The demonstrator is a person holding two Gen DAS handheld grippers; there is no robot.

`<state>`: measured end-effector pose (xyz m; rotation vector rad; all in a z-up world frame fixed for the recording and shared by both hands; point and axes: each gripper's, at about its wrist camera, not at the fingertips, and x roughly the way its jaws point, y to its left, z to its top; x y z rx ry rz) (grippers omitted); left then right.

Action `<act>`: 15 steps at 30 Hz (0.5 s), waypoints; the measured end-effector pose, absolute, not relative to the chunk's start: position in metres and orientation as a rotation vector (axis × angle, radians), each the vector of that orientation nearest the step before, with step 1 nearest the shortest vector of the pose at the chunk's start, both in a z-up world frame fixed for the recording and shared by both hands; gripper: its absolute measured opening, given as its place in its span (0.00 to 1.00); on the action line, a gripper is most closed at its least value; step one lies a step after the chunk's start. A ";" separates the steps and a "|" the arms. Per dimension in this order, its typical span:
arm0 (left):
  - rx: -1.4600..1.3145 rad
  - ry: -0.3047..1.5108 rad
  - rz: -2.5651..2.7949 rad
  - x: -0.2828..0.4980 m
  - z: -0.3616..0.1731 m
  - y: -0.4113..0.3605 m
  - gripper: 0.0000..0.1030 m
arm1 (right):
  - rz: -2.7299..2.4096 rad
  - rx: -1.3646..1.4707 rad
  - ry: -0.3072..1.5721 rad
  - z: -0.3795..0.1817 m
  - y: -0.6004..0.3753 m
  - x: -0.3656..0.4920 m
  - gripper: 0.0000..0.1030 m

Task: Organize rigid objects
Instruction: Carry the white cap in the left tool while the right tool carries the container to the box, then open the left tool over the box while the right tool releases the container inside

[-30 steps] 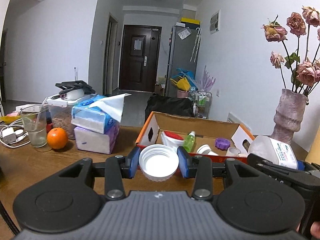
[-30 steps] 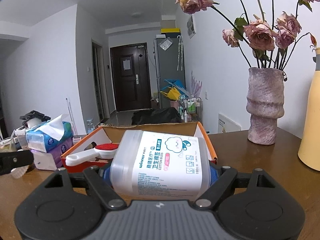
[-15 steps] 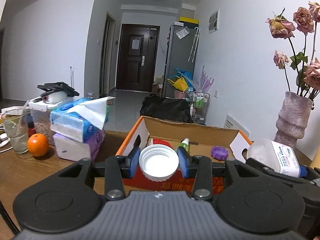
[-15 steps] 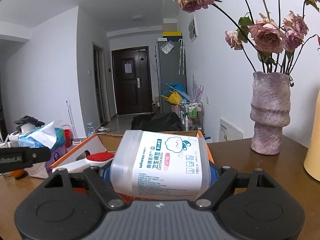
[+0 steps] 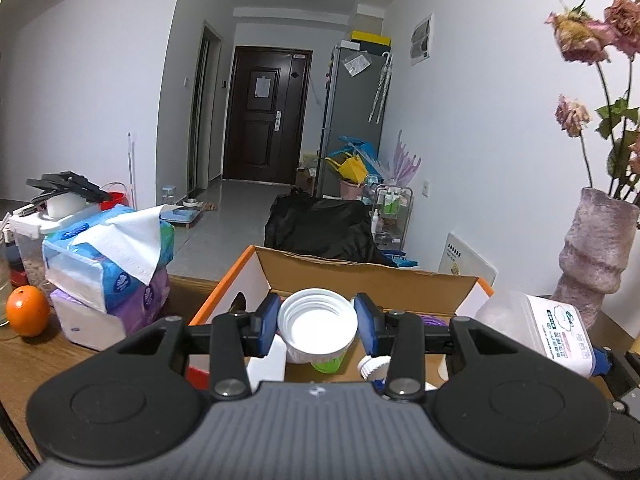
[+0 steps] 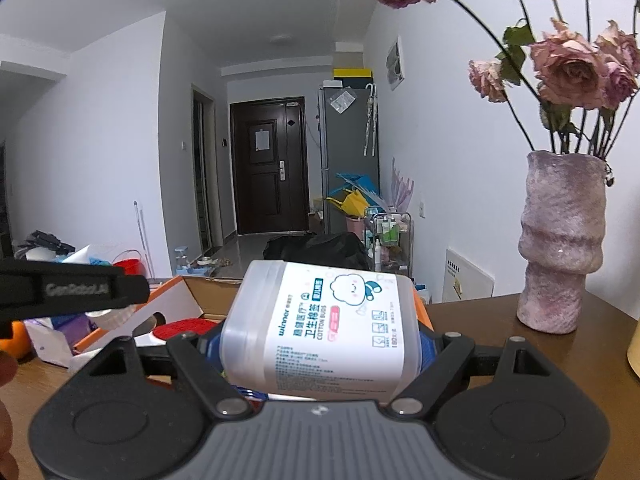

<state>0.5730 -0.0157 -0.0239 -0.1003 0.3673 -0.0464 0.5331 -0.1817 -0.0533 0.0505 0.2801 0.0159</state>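
My left gripper is shut on a white ribbed lid, held over the near part of the open orange cardboard box. Inside the box, a green bottle, a white cap and a purple piece show below the lid. My right gripper is shut on a translucent cotton-bud box with a white printed label, held just before the cardboard box. That cotton-bud box also appears at the right of the left wrist view. A red-topped white item lies in the box.
Stacked tissue packs and an orange sit left of the box on the wooden table. A pink vase of dried roses stands at the right. The other gripper's black body crosses the left of the right wrist view.
Both grippers moved forward toward the cardboard box with their loads still held. The white lid now hangs over the box interior, and the tissue packs and orange slid toward the left edge.
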 end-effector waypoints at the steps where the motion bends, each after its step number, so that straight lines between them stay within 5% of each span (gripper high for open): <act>1: -0.101 0.372 -0.045 0.576 -0.025 -0.016 0.40 | 0.017 0.047 0.282 -0.054 -0.181 0.536 0.81; 15: -0.123 0.390 -0.015 0.616 -0.037 -0.017 0.40 | 0.007 0.027 0.301 -0.061 -0.181 0.579 0.81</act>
